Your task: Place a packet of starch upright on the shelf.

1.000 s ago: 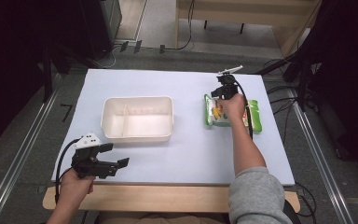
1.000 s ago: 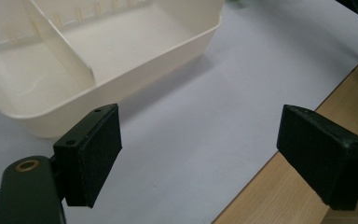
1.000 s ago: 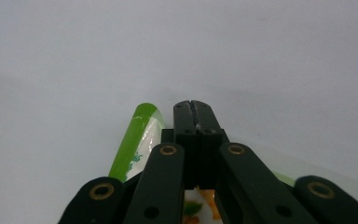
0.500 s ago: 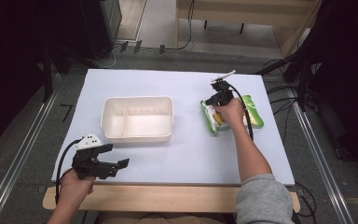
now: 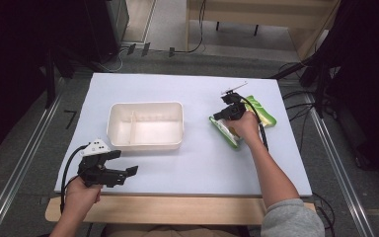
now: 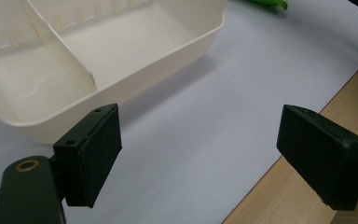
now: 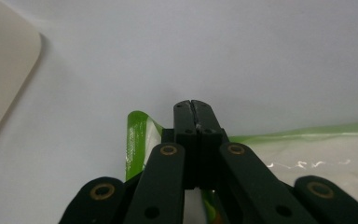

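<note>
A green-edged clear snack packet (image 5: pixel 260 111) lies at the right of the table, partly under a hand. My right gripper (image 5: pixel 220 116) is shut on the packet's left edge. In the right gripper view the jaws are pressed together at the tips (image 7: pixel 196 110), with the packet's green rim (image 7: pixel 136 140) and its clear film (image 7: pixel 317 154) coming out on either side of them. A cream two-compartment tray (image 5: pixel 145 144) stands mid-table. My left gripper (image 5: pixel 127 173) rests open near the front left edge with nothing between its pads (image 6: pixel 98 154), just short of the tray (image 6: pixel 182 44).
The pale table top (image 5: pixel 197 163) has bare room between the tray and the packet. Its wooden front edge (image 6: pixel 307 107) runs close beside the left gripper. Cables trail on the floor at the right and far sides.
The right gripper has pulled left and toward the person with the packet's edge, turning and shifting the packet. The left gripper has stayed where it was.
</note>
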### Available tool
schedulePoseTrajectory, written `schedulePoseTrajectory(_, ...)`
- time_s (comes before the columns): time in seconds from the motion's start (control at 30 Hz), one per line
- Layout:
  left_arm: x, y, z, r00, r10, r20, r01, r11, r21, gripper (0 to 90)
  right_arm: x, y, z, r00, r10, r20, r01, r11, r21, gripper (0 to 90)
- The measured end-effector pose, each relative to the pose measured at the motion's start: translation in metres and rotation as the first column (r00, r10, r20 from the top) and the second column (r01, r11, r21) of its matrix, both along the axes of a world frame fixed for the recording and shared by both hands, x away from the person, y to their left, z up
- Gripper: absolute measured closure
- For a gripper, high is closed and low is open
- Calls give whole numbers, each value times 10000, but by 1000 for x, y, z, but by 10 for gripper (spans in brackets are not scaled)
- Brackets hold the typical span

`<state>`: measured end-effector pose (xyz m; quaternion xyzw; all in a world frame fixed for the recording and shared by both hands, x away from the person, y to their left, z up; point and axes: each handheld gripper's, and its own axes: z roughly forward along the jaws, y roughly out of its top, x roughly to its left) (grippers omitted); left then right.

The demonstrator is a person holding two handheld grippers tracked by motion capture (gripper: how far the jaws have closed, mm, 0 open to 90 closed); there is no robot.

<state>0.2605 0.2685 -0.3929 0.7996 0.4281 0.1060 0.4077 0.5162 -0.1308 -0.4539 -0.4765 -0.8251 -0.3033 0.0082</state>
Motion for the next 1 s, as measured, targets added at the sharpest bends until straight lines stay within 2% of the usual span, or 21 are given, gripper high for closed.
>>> schedulePoseTrajectory(0.13,4,-1,0,10000,-33,-1,33,10000,18,147,-13,4,1,9991,429,-9,-429,9990,-93,900)
schedulePoseTrajectory(0.23,6,-2,0,10000,-79,-3,79,10000,34,147,-18,4,1,9984,562,12,-562,9984,39,900)
schedulePoseTrajectory(0.3,8,-3,-1,9999,-109,-50,109,9999,65,147,-27,3,0,9969,780,19,-781,9967,233,900)
schedulePoseTrajectory(0.5,10,-5,1,9998,-203,-14,203,9998,51,147,-41,1,-1,9947,1012,165,-1018,9940,407,900)
schedulePoseTrajectory(0.7,14,-7,1,9995,-327,-21,327,9995,-20,147,-53,0,-2,9913,1315,30,-1315,9907,348,900)
schedulePoseTrajectory(0.83,18,-10,1,9992,-389,-5,389,9992,7,147,-63,-5,-5,9878,1552,-104,-1546,9868,477,900)
schedulePoseTrajectory(0.97,19,-12,2,9989,-469,6,469,9989,2,147,-72,-9,-5,9859,1671,-16,-1669,9853,357,900)
schedulePoseTrajectory(1.0,19,-12,2,9989,-469,6,469,9989,2,147,-74,-10,-4,9862,1651,-108,-1646,9856,391,900)
